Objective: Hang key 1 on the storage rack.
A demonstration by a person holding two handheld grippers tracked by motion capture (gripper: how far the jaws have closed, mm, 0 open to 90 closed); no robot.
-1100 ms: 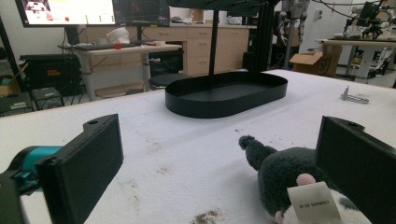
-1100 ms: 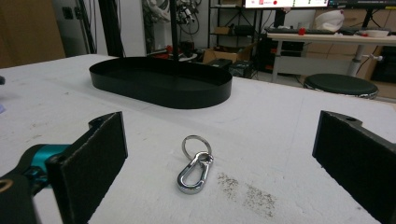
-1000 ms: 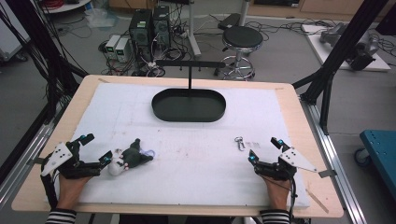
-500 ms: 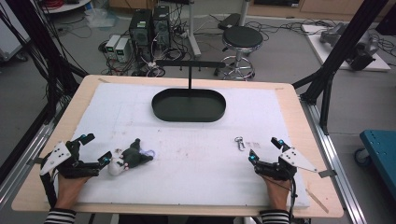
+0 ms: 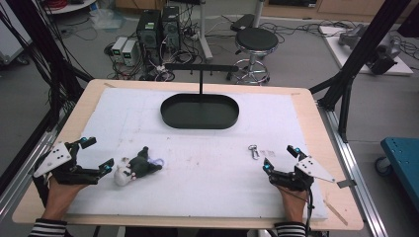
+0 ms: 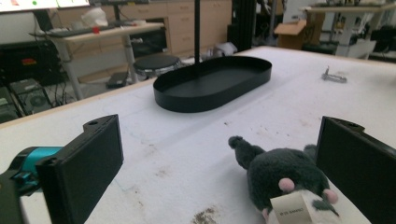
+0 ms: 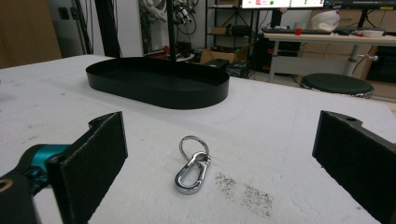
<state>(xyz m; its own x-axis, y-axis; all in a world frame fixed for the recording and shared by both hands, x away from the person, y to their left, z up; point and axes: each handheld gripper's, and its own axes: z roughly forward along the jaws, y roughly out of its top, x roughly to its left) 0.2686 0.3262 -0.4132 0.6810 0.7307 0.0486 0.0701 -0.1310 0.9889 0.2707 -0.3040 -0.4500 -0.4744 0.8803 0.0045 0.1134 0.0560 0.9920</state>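
1. Plush mouse toy [image 5: 134, 168], grey and white, is seen lying on the white mat [image 5: 207, 148] toward the near left of the table, with a small paper tag visible at its near end in the left gripper view [image 6: 292, 208].
2. Left gripper [image 5: 94, 155] is held wide open by the person's left hand [image 5: 59, 195]; nothing is gripped. Its jaws are spread on either side of open mat, and the toy is found just beside the right-hand jaw in the left gripper view, partly between the two jaws, though whether it is touched cannot be told.
3. Metal snap hook [image 5: 254, 150] with a key ring attached is laid flat on the mat, to the near right; in the right gripper view [image 7: 191, 173] the ring is seen at its far end.
4. Right gripper [image 5: 281, 158] is likewise held wide open by the right hand [image 5: 291, 205], with nothing grasped. The snap hook is seen ahead of it, apart from both jaws.
5. Black oval tray [image 5: 200, 121] is placed at the far middle of the mat, well apart from both grippers, with an upright black stand [image 5: 201, 74] rising from it.
6. A dark smudge [image 7: 243, 189] is noted on the mat just beside the snap hook.
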